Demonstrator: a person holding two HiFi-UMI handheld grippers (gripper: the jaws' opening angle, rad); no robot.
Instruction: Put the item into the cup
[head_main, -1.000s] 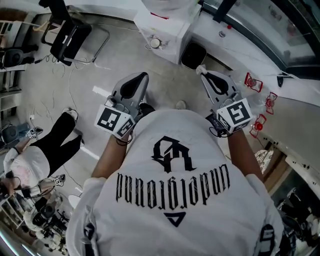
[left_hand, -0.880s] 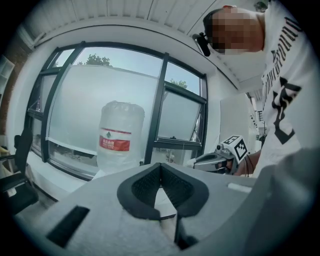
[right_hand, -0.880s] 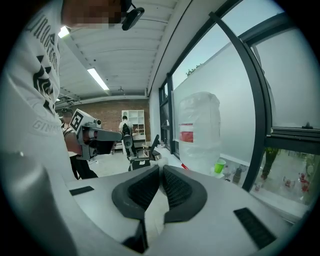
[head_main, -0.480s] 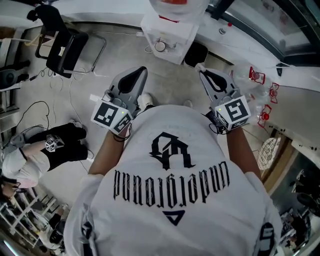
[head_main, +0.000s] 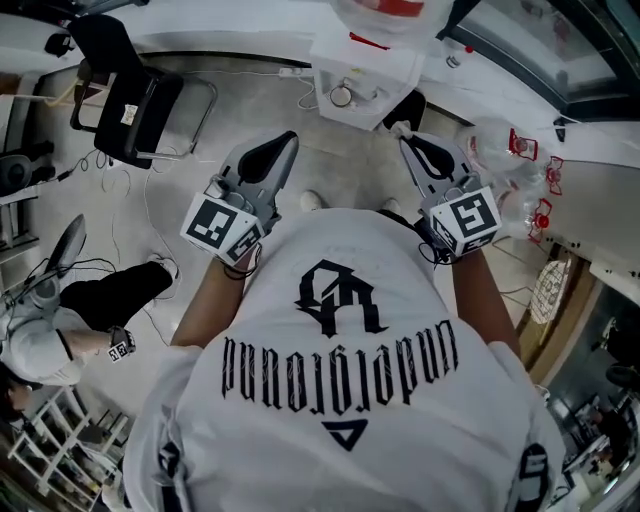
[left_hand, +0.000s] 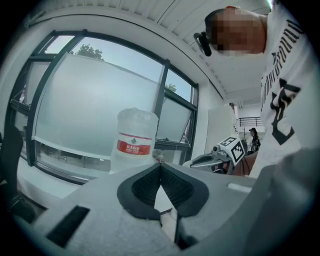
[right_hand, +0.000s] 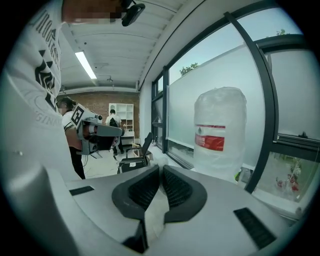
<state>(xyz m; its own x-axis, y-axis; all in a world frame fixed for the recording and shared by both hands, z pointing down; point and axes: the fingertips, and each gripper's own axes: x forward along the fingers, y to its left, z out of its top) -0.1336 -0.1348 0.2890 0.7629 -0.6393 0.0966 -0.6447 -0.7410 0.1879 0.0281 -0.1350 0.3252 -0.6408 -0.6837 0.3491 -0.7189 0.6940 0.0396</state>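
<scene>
Window-side water jug (right_hand: 220, 130) nearer than before; left gripper (head_main: 288, 140), right gripper (head_main: 403, 139) jaws together, empty.

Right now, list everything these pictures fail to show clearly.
- Cup and item: in no view; the white shirt fills the head view's lower half and hides whatever is beneath it.
- Water jug: cut off by the head view's top edge; its label print is too small in both gripper views.
- Red objects on the right ledge: too small and distorted to identify in the head view.
</scene>
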